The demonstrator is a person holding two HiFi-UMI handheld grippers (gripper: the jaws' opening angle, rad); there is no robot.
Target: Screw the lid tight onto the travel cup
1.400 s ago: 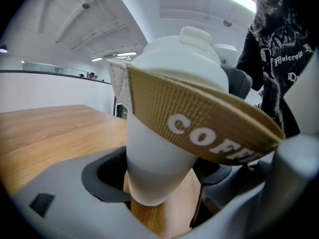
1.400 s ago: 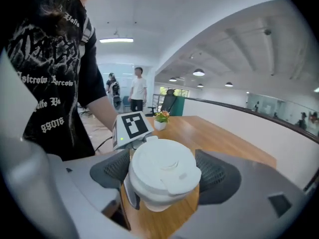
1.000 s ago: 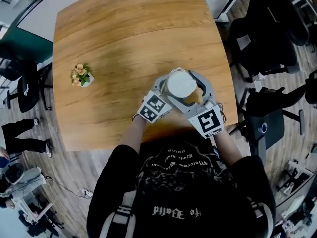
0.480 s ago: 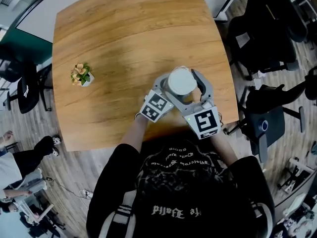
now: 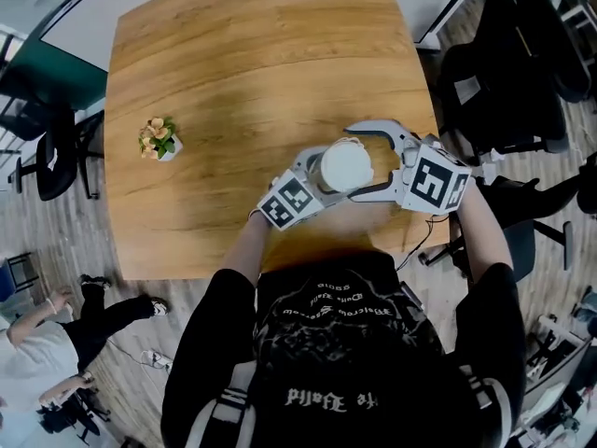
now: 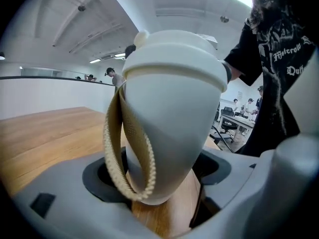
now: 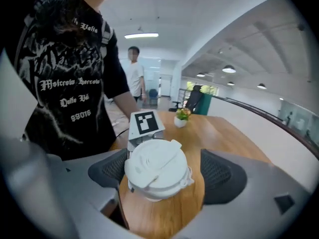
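Observation:
The white travel cup (image 6: 169, 128) stands on the wooden table (image 5: 233, 63) near its front edge, with its lid (image 5: 344, 166) on top and a beige strap loop (image 6: 124, 153) hanging at its side. My left gripper (image 5: 326, 179) comes in from the lower left and is shut on the cup's lower body (image 6: 159, 183). My right gripper (image 5: 351, 162) reaches in from the right. Its jaws have just been opening and stand wide to either side of the lid (image 7: 157, 169), with a gap on the right side. The pads (image 7: 222, 176) do not press on it.
A small potted plant (image 5: 157, 140) sits at the table's left. Black office chairs (image 5: 504, 73) stand to the right of the table, and another (image 5: 47, 157) to the left. A person (image 5: 56, 334) is on the floor at lower left. The table's front edge lies just below the cup.
My right gripper has swung from in front of the body round to the right of the cup and rolled over, its jaws wider. The left gripper and the cup have stayed put.

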